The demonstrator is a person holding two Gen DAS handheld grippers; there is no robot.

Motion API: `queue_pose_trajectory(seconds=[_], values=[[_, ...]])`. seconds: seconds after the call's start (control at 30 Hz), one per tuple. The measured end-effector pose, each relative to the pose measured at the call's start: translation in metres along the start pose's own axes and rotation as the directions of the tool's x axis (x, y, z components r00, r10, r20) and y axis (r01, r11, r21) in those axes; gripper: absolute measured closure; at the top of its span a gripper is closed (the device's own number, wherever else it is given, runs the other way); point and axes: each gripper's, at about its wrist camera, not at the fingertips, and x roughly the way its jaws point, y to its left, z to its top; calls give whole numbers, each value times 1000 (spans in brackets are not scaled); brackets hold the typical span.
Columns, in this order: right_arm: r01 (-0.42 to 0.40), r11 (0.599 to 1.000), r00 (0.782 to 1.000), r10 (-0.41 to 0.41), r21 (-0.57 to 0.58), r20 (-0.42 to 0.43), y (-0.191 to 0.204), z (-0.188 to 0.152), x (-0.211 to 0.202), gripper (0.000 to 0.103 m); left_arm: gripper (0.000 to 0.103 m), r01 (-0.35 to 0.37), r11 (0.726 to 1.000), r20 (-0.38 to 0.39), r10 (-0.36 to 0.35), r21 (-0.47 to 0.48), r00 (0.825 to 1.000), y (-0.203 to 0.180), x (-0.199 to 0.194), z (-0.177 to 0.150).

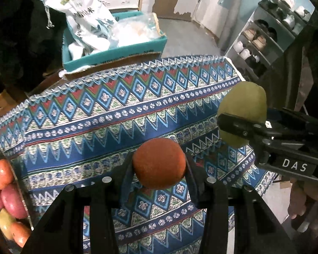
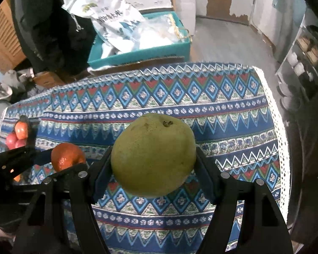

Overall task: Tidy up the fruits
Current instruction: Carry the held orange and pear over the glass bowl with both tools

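- Left wrist view: left gripper (image 1: 159, 167) clamped on orange (image 1: 159, 163) above patterned cloth (image 1: 108, 114); clear bin of fruit (image 1: 4, 199) cut off at left edge
- Right wrist view: right gripper (image 2: 153, 158) clamped on green pear (image 2: 153, 155), its underside hiding cloth beneath; blurred teal box (image 2: 142, 53) behind table

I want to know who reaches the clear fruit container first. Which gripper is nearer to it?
Left. The left gripper, holding the orange, is just right of the container; the right gripper, holding the pear, is farther right.
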Motion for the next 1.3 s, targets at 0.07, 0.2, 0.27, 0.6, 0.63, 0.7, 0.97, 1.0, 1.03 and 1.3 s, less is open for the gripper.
queue_pose_trajectory(seconds=[0.07,0.2,0.27,0.6,0.63,0.7,0.97,1.0,1.03,1.3], values=[[-6,1000,1000,7,-8,12,5,2,-6,31,57,-5,1000,12,5,-8,1000,4,-10,0],[-22,999,999,23,-27,32,16,4,-16,31,57,-17,1000,41,18,-20,999,15,-28,0],[-37,998,998,39,-43,43,25,6,-21,31,57,-27,999,54,29,-29,998,21,-37,-1],[-85,987,994,94,-139,62,75,9,-34,31,57,-55,994,105,65,-93,992,58,-75,-23],[-89,985,993,99,-148,63,79,9,-35,31,57,-62,993,104,72,-99,992,63,-77,-26],[-99,981,992,110,-167,60,90,10,-35,31,57,-69,990,106,82,-124,991,76,-82,-32],[-153,959,985,168,-236,41,136,11,-34,31,57,-87,973,135,118,-214,984,125,-107,-54],[-165,955,983,180,-245,40,141,12,-34,31,57,-88,971,139,121,-221,983,130,-110,-57],[-174,952,981,189,-252,38,146,12,-34,31,57,-92,969,141,127,-230,982,135,-112,-60],[-210,921,974,228,-328,16,197,15,-30,31,57,-140,935,138,194,-324,971,184,-128,-82]])
